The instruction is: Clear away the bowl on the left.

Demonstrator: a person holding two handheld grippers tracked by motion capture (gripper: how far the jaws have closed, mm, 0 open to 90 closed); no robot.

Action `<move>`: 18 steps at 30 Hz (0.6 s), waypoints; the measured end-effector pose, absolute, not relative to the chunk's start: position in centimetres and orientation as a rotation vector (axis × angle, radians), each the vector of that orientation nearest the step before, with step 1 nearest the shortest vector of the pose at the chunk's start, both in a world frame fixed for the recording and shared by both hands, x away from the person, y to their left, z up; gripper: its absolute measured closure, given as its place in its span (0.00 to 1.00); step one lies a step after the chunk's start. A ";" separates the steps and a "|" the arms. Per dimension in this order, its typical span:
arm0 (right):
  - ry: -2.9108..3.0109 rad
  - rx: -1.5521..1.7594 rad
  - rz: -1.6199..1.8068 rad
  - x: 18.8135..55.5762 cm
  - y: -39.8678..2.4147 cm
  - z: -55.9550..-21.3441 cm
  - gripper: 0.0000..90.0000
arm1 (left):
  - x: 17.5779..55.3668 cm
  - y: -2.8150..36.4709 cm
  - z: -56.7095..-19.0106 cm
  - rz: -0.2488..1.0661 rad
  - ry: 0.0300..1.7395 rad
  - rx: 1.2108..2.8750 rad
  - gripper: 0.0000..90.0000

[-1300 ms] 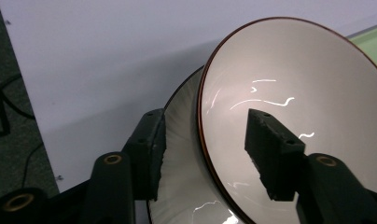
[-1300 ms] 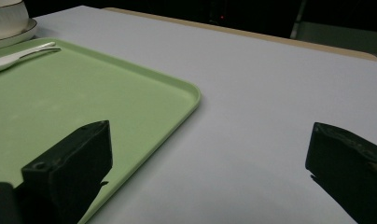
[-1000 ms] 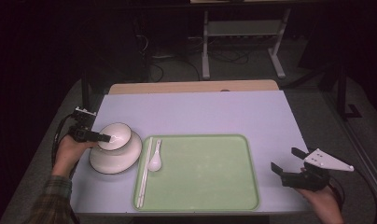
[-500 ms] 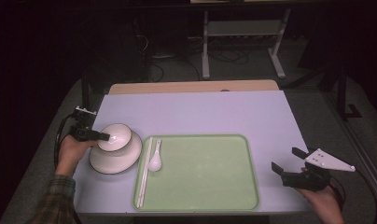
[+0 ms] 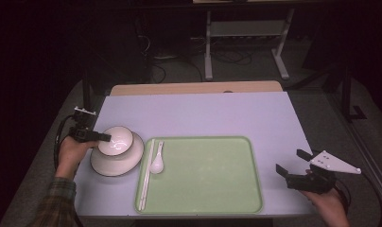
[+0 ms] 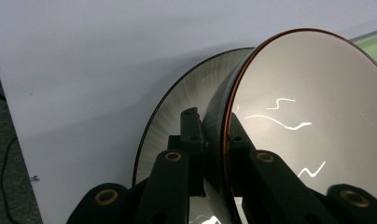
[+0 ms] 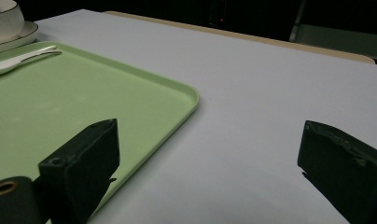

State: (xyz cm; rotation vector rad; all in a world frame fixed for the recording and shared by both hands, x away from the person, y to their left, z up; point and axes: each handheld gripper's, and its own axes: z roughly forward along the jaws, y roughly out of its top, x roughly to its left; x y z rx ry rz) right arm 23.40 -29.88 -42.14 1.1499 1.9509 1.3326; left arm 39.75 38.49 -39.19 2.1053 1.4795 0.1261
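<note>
Since a second ago my left hand-held gripper (image 5: 105,137) has just been closing its jaws, and they now pinch the rim of the bowl (image 5: 116,140), one jaw inside and one outside; my hands themselves have kept their places. Seen from the left gripper view, the bowl's thin wall (image 6: 224,140) stands between the two black jaws, both pressed against it. That bowl sits on a plate (image 5: 117,161) at the left of the worktop (image 5: 203,113), just beside the green tray (image 5: 208,175). On the tray's left edge lie a white spoon (image 5: 157,163) and a pair of chopsticks (image 5: 145,175), side by side.

My right hand-held gripper (image 5: 293,165) hovers by the right end of the worktop, off the tray's right edge, jaws spread wide with nothing between them. From the right gripper view the tray's corner (image 7: 177,93) lies just ahead of its jaws.
</note>
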 end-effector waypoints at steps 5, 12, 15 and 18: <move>1.951 1.149 1.333 23.4 -29.9 -42.1 0.05 | 39.5 38.4 -38.7 0.132 1.465 2.098 0.92; 1.952 1.149 1.331 23.4 -29.8 -42.1 0.05 | 39.2 37.6 -37.5 0.123 1.415 2.085 0.92; 1.952 1.150 1.332 23.4 -29.8 -42.1 0.05 | 39.1 36.7 -37.0 0.112 1.377 2.089 0.92; 1.952 1.149 1.333 23.4 -29.8 -42.1 0.05 | 39.1 35.4 -36.4 0.111 1.335 2.108 0.92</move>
